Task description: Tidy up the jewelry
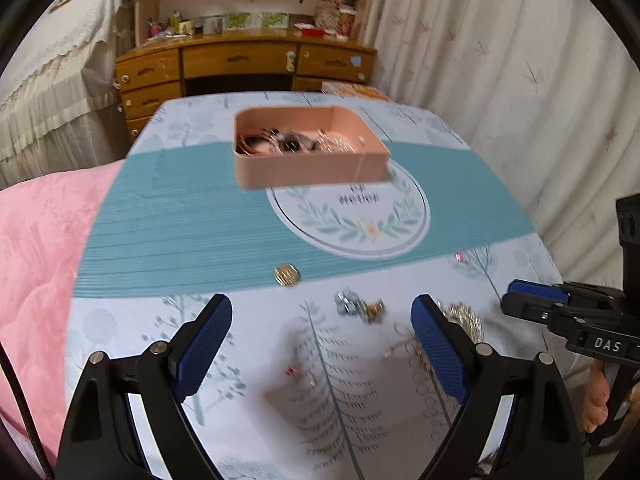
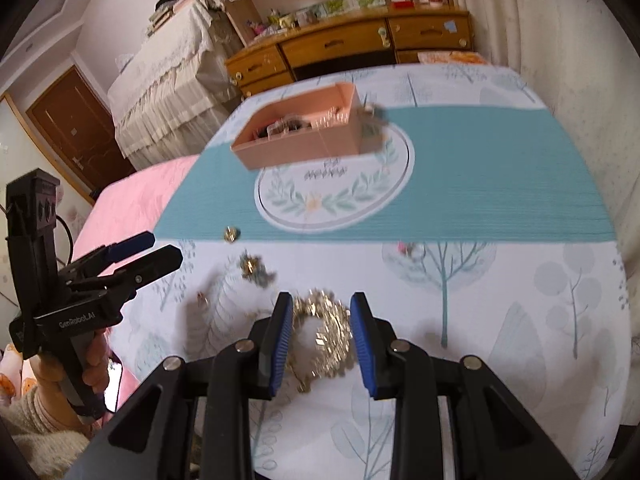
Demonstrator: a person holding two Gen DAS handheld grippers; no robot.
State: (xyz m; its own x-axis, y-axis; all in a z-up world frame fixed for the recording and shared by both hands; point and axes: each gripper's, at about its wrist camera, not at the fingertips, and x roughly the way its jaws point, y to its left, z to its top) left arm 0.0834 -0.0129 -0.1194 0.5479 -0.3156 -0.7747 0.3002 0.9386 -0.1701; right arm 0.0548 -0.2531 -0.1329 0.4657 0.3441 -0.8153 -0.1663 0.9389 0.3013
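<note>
Left gripper (image 1: 322, 344) wide, nothing between its pads; right gripper (image 2: 320, 340) narrow, gold brooch (image 2: 326, 330) on the tablecloth (image 2: 500, 304) between its pads, contact unclear; pink box (image 1: 308, 152) far side

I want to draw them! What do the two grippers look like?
Both are black plastic with silver bolts and ribbed blue pads. The left gripper reads "GenRobot.AI" on its side; the right gripper reads "DAS". A fuzzy cream sleeve covers the left arm.

soft indoor light, motion blur throughout, fisheye-bent edges, perhaps slightly dim.
</note>
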